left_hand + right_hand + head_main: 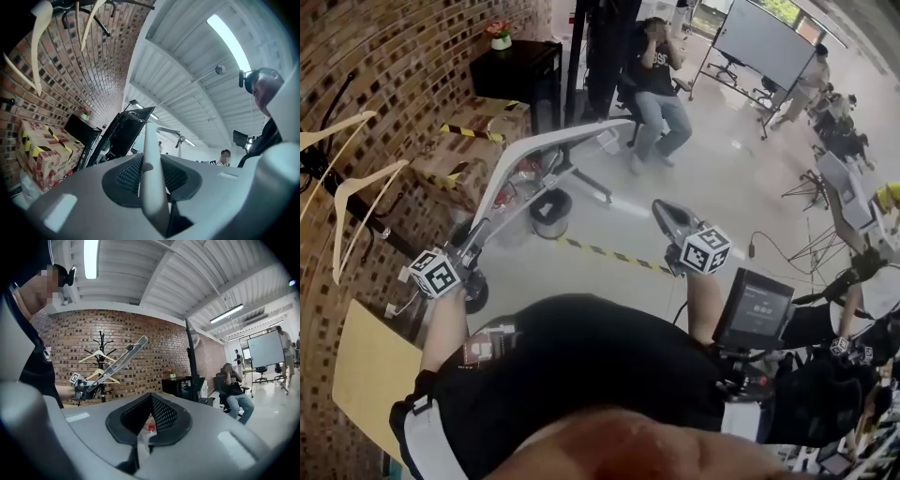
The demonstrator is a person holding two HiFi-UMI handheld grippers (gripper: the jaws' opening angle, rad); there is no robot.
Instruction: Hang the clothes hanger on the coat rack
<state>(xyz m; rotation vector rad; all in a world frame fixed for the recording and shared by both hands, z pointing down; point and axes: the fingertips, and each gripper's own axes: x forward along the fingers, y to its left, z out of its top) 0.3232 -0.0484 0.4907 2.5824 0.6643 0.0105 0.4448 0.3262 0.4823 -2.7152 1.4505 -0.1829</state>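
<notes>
A light grey clothes hanger (553, 145) slants up to the right, with my left gripper (478, 230) shut on its lower end. In the left gripper view the hanger's bar (149, 154) is clamped between the jaws of that gripper (151, 180). The black coat rack (356, 211) stands against the brick wall at far left, to the left of the gripper, with two wooden hangers (366, 183) on it. They show overhead as wooden hangers (40, 42). My right gripper (666, 214) is shut on nothing. The right gripper view looks over its jaws (143, 439) at the coat rack (101, 362) and the grey hanger (122, 357).
A taped cardboard box (473, 150) and a black cabinet (520, 70) stand along the wall behind the hanger. A round bin (550, 214) sits on the floor below it. A seated person (656, 84) and a whiteboard (764, 42) are farther off. A screen (753, 307) is at my right.
</notes>
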